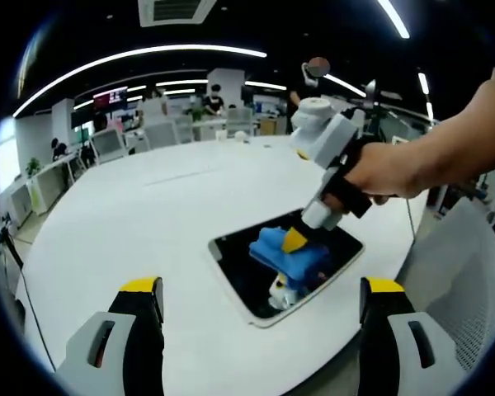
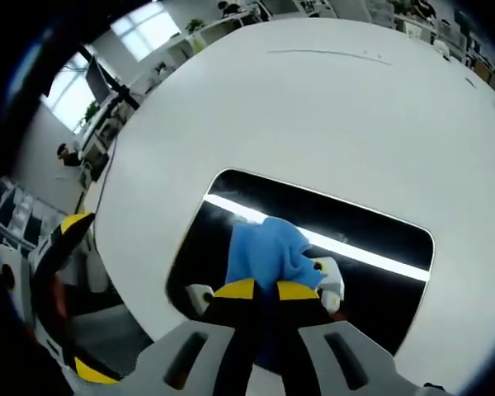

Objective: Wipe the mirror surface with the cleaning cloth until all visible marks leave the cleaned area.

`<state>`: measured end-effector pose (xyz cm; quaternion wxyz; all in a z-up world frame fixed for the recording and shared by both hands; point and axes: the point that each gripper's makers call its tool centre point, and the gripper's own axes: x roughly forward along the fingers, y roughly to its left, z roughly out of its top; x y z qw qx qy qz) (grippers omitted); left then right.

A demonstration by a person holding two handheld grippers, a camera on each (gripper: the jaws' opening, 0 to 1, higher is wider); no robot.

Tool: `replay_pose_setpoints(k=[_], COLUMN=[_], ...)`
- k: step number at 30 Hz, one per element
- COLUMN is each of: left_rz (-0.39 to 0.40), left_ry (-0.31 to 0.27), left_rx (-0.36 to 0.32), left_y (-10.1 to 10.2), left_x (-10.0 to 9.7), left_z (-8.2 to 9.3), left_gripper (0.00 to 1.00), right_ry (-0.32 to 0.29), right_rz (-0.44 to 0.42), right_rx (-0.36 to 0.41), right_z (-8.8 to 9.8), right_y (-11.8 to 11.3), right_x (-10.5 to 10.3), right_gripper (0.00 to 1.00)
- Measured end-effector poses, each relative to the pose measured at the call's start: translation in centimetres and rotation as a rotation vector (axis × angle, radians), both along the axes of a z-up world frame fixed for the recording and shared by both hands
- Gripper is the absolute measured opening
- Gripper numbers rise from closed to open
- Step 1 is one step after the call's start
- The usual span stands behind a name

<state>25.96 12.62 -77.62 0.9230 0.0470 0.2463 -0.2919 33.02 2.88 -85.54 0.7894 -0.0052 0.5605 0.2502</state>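
One mirror (image 1: 256, 285) lies flat on the round white counter (image 1: 148, 223), near the edge closest to you. It is a rectangle with rounded corners and a pale rim. In the left gripper view its long axis runs diagonally, from lower left up to the right. In the right gripper view the mirror (image 2: 371, 239) stretches mostly across the picture, tilted down toward the right, and its dark glass reflects one long bright ceiling light.

One blue cloth (image 1: 285, 252) sits bunched on the glass, about the middle of the mirror. Your right tool (image 1: 295, 241) comes down onto it from above, held in your hand (image 1: 392, 169). In the right gripper view the right tool (image 2: 264, 290) has its two yellow-tipped jaws drawn close together, pinching the cloth (image 2: 268, 247), which bulges out ahead of the tips and rests against the glass.

Your left tool (image 1: 260, 289) hangs over the counter on the near side of the mirror, touching nothing. Its two yellow-tipped jaws stand spread wide apart with nothing between them.

A white mesh chair (image 1: 470, 280) stands just beside the counter on the right of the left gripper view. Desks and screens lie well beyond the counter.
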Motion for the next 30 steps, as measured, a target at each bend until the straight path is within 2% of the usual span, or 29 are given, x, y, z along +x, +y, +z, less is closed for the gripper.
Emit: replay_pose_setpoints(k=[6, 15, 18, 21, 25, 26, 30], left_rz=[-0.007, -0.004, -0.013, -0.027, -0.014, -0.014, -0.018], left_ry=[0.006, 0.002, 0.007, -0.019, 0.000, 0.001, 0.001], left_rx=[0.002, 0.004, -0.004, 0.002, 0.014, 0.012, 0.013], left_y=[-0.1, 0.1, -0.1, -0.3, 0.0, 0.0, -0.1], left_x=[0.0, 0.2, 0.1, 0.0, 0.1, 0.0, 0.0], left_z=[-0.2, -0.4, -0.4, 0.0, -0.3, -0.3, -0.2], left_gripper=[0.99, 0.99, 0.99, 0.99, 0.99, 0.99, 0.99], right_ry=[-0.016, -0.035, -0.046, -0.042, -0.040, -0.059, -0.041], right_rz=[-0.005, 0.013, 0.005, -0.001, 0.015, 0.017, 0.000], right_rx=[-0.009, -0.036, -0.034, -0.026, -0.030, -0.034, -0.025], right_z=[-0.3, -0.2, 0.1, 0.1, 0.0, -0.1, 0.0], right_y=[0.0, 0.1, 0.1, 0.1, 0.2, 0.1, 0.2], right_x=[2.3, 4.3, 4.8, 5.3, 5.4, 5.8, 5.9], right_gripper=[0.01, 0.01, 0.02, 0.02, 0.02, 0.02, 0.02])
